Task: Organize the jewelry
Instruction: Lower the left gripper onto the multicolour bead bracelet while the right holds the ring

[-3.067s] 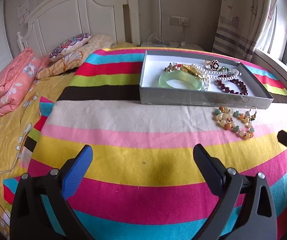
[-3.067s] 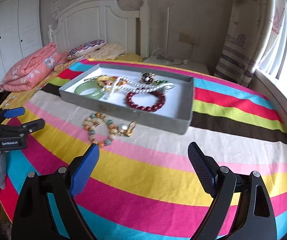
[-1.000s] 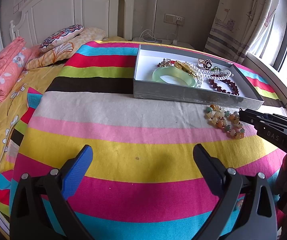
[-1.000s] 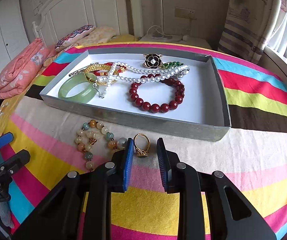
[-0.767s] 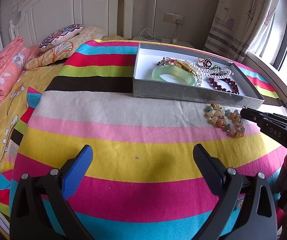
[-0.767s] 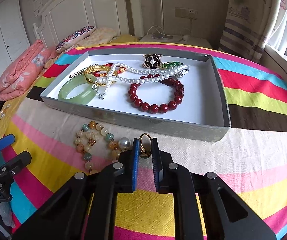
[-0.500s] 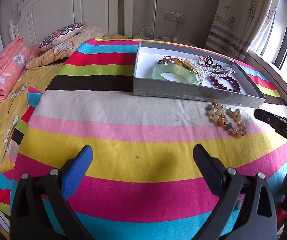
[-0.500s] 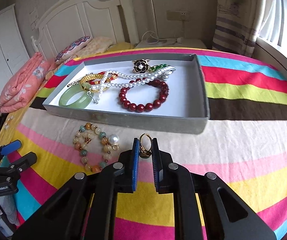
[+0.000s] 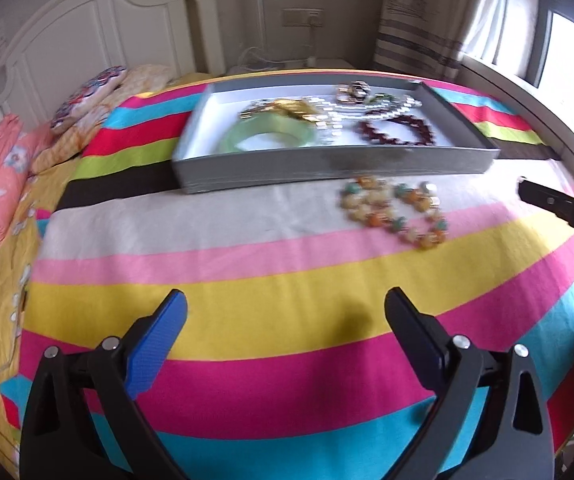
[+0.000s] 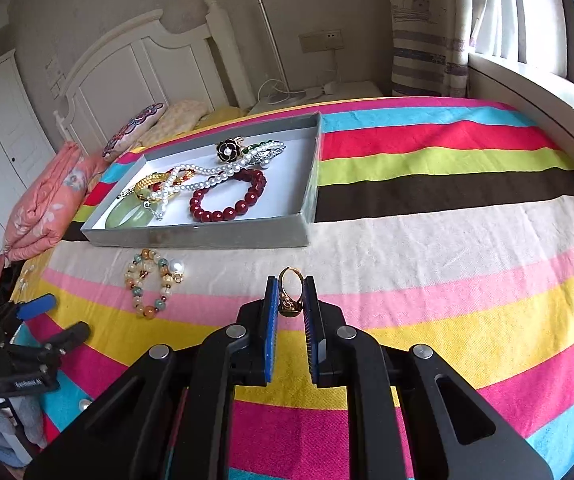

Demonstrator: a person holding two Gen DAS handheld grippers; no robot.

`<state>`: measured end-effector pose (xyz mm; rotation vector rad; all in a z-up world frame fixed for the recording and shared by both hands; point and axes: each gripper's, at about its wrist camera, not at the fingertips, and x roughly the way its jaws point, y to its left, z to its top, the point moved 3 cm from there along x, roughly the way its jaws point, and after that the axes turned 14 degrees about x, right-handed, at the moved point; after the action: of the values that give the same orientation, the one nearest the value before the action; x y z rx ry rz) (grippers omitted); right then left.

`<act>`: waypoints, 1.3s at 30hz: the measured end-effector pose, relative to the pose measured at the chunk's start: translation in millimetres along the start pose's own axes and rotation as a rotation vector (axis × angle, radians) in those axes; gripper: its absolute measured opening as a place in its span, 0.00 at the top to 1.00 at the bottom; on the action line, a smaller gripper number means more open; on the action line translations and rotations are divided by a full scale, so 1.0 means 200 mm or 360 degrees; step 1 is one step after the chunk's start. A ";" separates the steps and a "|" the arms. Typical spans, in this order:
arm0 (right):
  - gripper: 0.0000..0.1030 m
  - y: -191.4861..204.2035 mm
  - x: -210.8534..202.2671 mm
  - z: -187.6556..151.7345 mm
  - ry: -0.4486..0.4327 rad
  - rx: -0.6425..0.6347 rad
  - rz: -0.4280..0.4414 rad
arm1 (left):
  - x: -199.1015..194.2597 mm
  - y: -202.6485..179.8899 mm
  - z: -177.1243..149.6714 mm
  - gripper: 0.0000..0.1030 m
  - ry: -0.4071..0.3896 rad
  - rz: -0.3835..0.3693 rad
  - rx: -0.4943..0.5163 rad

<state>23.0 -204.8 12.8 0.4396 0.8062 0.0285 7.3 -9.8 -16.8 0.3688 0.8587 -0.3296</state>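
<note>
The right hand-held gripper pinches a gold ring above the striped bed, near the grey tray. Light, hard and slick, it seems safest held across its band. The left hand-held gripper gapes empty.

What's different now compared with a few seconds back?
The right gripper closed its fingers on the gold ring, which lay on the bedspread beside the mixed bead bracelet, and carried it away rightward. The left gripper stayed open and empty. The bracelet and everything in the grey tray stayed put.
</note>
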 end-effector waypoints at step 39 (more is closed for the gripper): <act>0.87 -0.02 -0.04 0.00 -0.0009 0.0056 0.0156 | -0.03 -0.23 0.20 0.84 -0.0202 -0.0115 0.0116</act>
<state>17.0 -210.1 17.6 0.5121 0.7803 0.1045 11.6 -68.5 2.9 0.3809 0.7378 -0.4477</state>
